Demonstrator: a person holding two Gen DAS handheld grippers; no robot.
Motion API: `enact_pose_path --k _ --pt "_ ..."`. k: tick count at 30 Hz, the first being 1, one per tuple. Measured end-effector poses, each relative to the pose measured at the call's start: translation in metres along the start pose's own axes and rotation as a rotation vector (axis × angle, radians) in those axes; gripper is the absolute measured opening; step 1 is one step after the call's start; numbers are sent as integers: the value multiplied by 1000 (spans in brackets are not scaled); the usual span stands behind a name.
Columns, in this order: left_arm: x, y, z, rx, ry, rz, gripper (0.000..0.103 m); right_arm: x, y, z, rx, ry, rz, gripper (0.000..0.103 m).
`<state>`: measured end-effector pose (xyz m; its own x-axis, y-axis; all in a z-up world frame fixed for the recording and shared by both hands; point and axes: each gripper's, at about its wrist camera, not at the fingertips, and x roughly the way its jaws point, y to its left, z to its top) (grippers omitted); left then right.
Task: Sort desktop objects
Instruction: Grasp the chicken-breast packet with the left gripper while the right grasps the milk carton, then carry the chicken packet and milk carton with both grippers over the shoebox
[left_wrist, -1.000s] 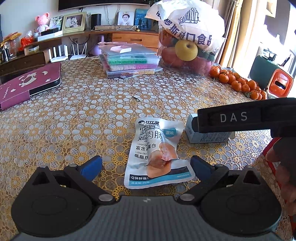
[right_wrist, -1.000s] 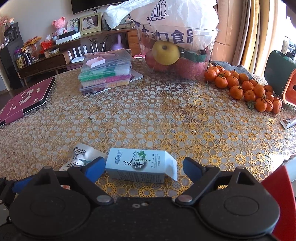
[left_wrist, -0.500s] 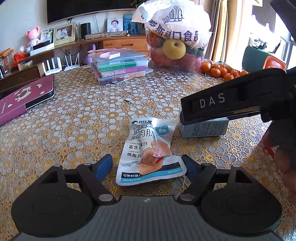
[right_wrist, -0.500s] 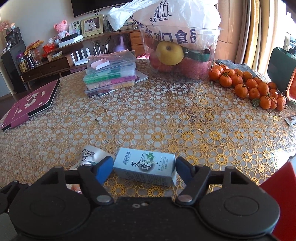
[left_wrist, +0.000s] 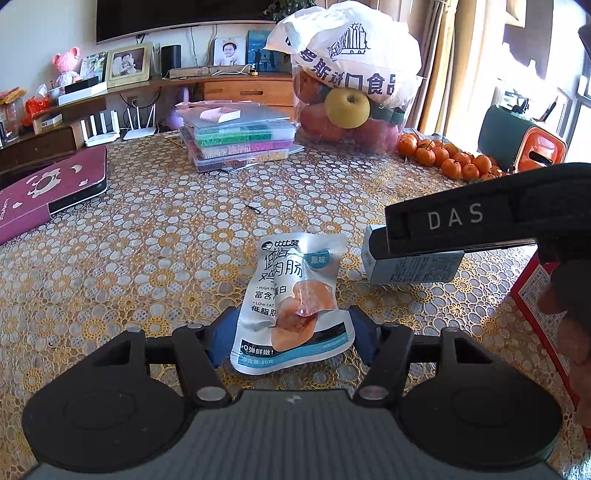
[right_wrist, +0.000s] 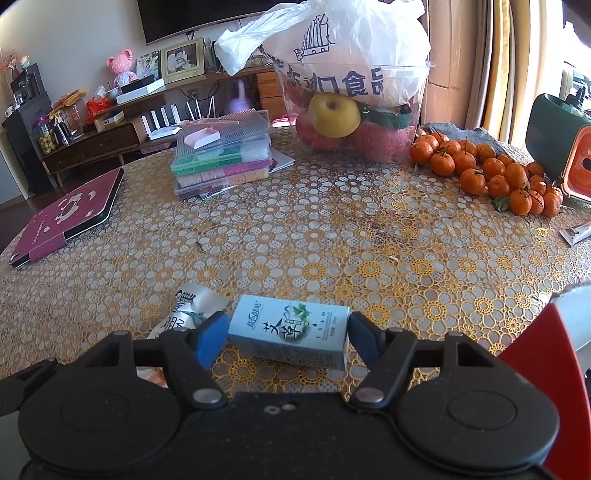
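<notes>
Left gripper (left_wrist: 290, 334): blue pads pressed on both edges of sausage pouch (left_wrist: 295, 302), pouch low on patterned tablecloth (left_wrist: 147, 236). Right gripper (right_wrist: 288, 334): pads clamping ends of pale blue carton (right_wrist: 290, 330), just right of pouch. Tangerines (right_wrist: 491, 173) well beyond.

Bright daylight floods from the right; fisheye bends the edges.

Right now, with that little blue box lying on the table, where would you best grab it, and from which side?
Across its two short ends, coming in low from the near side. The blue box lies flat with its long face toward the right gripper, so its blue fingers flank both ends. It looks rigid, so the ends should take the squeeze.
</notes>
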<state>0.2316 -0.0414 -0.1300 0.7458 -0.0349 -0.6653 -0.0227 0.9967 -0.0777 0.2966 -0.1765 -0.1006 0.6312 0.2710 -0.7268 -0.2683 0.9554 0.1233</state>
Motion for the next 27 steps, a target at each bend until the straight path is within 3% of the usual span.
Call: enact_pose_path --k 12,27 --pt "-21 2 0 -25 2 -27 59 -42 3 -6 4 -45 16 71" --pt "-86 -11 7 -18 -36 -79 59 -113 5 -24 13 -90 15 71"
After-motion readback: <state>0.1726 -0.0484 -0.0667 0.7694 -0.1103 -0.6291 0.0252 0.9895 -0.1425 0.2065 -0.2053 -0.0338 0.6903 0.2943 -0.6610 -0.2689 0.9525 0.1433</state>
